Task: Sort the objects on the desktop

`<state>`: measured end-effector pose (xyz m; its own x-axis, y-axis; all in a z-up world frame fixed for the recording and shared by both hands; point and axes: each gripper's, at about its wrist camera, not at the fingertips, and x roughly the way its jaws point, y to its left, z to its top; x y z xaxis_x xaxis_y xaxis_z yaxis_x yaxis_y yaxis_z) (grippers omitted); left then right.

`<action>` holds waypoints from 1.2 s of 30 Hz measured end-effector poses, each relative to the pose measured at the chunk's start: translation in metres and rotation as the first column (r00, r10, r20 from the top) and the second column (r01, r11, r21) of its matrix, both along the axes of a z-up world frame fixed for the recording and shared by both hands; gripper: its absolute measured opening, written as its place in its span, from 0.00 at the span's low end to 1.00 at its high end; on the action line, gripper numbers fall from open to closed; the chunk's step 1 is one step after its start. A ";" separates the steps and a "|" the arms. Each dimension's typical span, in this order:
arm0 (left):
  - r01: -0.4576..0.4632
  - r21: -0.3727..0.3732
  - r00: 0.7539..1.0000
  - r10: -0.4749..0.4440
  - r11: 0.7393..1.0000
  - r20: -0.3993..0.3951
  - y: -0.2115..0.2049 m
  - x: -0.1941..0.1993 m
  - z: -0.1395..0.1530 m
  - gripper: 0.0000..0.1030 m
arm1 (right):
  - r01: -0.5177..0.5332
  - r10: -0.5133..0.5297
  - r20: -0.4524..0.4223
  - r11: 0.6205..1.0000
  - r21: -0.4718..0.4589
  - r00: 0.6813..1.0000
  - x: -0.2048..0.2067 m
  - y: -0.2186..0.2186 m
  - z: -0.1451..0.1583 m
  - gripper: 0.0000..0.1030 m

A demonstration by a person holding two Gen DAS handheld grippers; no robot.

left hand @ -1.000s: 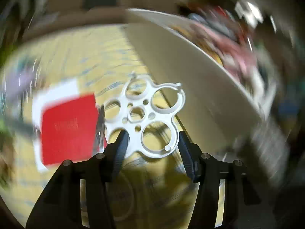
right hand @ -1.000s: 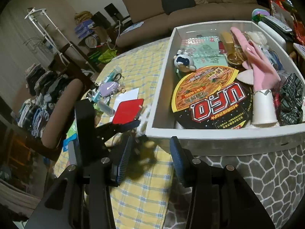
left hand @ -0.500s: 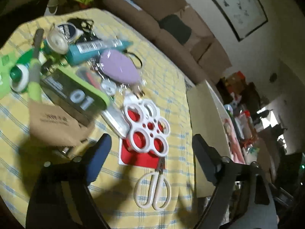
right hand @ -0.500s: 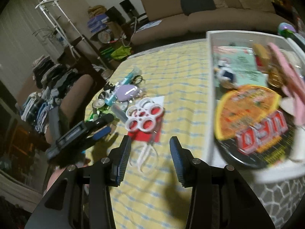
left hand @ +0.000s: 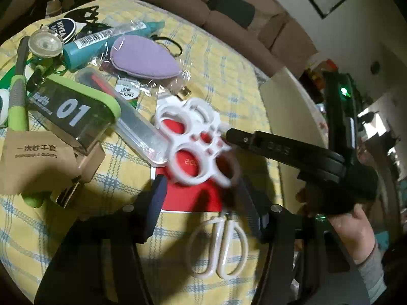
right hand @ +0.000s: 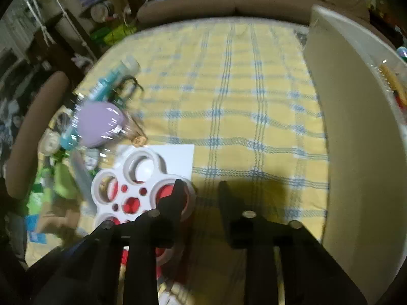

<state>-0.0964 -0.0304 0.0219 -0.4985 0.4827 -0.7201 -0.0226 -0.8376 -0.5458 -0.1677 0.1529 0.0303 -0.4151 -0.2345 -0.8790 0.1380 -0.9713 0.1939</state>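
Note:
A white plastic ring holder (left hand: 195, 142) with several round holes lies over a red card (left hand: 195, 193) on the yellow checked cloth; it also shows in the right wrist view (right hand: 132, 193). My left gripper (left hand: 201, 203) is open and empty, hovering just short of it. My right gripper (right hand: 199, 198) is open, and its left finger (right hand: 175, 198) reaches the holder's right edge. In the left wrist view the right gripper's finger (left hand: 254, 139) touches the holder from the right. White scissors (left hand: 218, 249) lie below the red card.
A clutter pile sits to the left: a purple pouch (left hand: 142, 58), a teal tube (left hand: 101, 43), a green-edged "01" box (left hand: 73, 111), a brown glove packet (left hand: 38, 162). A white bin wall (right hand: 356, 152) stands at the right. A brown sofa (right hand: 229, 0) is behind.
My left gripper let go of the ring holder and drew back; it now lies on the red card. My right gripper swung left from the bin and came down to the holder's edge.

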 end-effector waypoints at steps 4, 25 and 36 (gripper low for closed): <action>0.011 -0.025 1.000 -0.010 1.000 0.029 0.006 -0.003 -0.009 0.34 | -0.052 0.053 -0.029 0.998 0.038 0.998 0.000 -0.009 -0.006 0.14; 0.177 0.110 0.961 -0.148 0.978 -0.233 0.065 0.024 0.100 0.42 | 0.026 -0.065 -0.215 0.983 -0.180 0.975 0.084 0.098 0.148 0.11; 0.411 0.079 0.904 -0.394 0.908 -0.169 0.198 0.032 0.084 0.43 | 0.255 -0.273 -0.088 0.951 -0.175 0.958 0.125 0.240 0.120 0.12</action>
